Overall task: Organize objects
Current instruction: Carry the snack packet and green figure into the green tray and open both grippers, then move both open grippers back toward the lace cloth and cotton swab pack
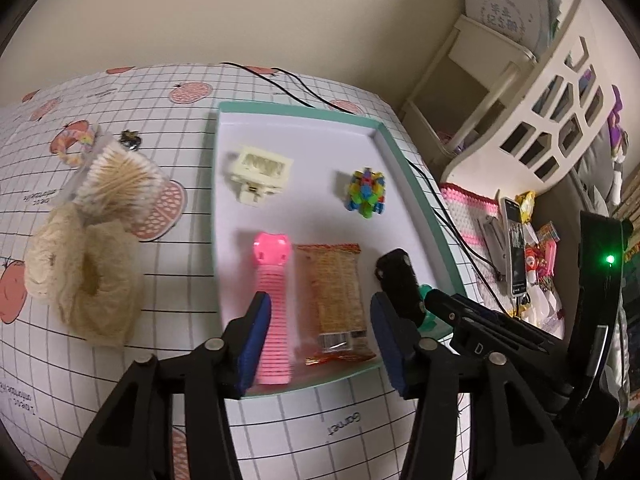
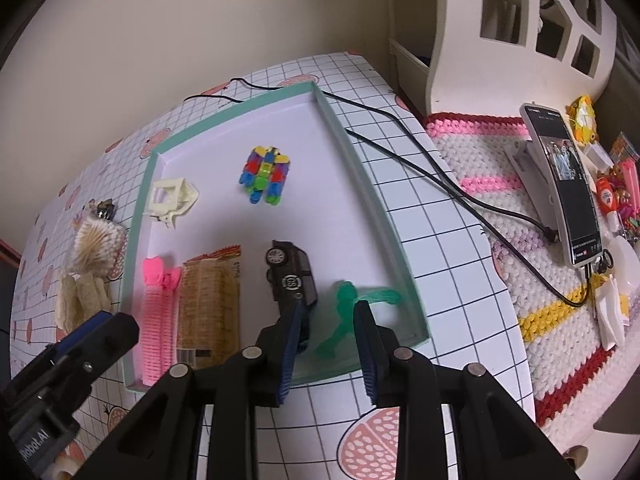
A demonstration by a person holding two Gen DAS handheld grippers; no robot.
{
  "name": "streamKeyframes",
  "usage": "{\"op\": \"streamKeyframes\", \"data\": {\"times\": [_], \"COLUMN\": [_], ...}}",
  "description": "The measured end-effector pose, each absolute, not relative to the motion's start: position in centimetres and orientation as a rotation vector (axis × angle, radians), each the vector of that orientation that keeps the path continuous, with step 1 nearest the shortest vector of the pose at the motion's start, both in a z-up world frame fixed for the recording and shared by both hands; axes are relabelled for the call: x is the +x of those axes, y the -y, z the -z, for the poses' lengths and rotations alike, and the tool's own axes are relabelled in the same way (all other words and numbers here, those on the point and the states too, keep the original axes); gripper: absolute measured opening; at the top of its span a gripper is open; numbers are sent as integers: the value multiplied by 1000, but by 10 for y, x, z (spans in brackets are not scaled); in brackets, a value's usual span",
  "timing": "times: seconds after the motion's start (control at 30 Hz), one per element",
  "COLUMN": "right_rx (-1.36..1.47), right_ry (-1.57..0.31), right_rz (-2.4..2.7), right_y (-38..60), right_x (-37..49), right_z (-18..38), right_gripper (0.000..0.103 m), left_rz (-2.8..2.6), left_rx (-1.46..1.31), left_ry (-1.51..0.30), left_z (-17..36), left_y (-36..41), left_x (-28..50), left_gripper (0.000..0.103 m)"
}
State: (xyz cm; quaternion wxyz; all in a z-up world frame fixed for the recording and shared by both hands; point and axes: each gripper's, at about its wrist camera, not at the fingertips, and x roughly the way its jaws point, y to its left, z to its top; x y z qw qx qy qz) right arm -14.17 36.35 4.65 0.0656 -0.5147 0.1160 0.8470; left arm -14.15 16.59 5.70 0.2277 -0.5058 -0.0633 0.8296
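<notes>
Ribbed pink toy | glossy wrapper | teal-rimmed tray | both grippers' fingers spread, empty

Six small objects lie in the mint-rimmed tray.

Off to the right a phone is leaning on a white stand, sitting on a crochet mat with pink, yellow and red stripes. A black cable is running from it across the checked tablecloth. A cream cut-out shelf is standing at the far right, snack packets piling up beside the phone.
</notes>
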Motion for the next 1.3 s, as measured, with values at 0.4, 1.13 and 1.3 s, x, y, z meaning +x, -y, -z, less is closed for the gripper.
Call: {"op": "streamKeyframes", "data": {"times": [0.4, 1.13, 1.3], "right_rx": [-1540, -1604, -1613], "right_ry": [-287, -177, -166], "right_rz": [-2601, -2601, -2598], "right_y": [-339, -319, -314], "right_x": [-145, -144, -144], "right_z": [-50, -44, -43], "right_gripper": [67, 100, 103], "left_rz": [-2356, -2453, -2463], "left_rx": [-1441, -1547, -1538], "left_ry": [152, 148, 140], "left_z": [-56, -43, -45], "left_y": [-141, -114, -110], "left_x": [-147, -156, -158], "left_gripper": [67, 92, 92]}}
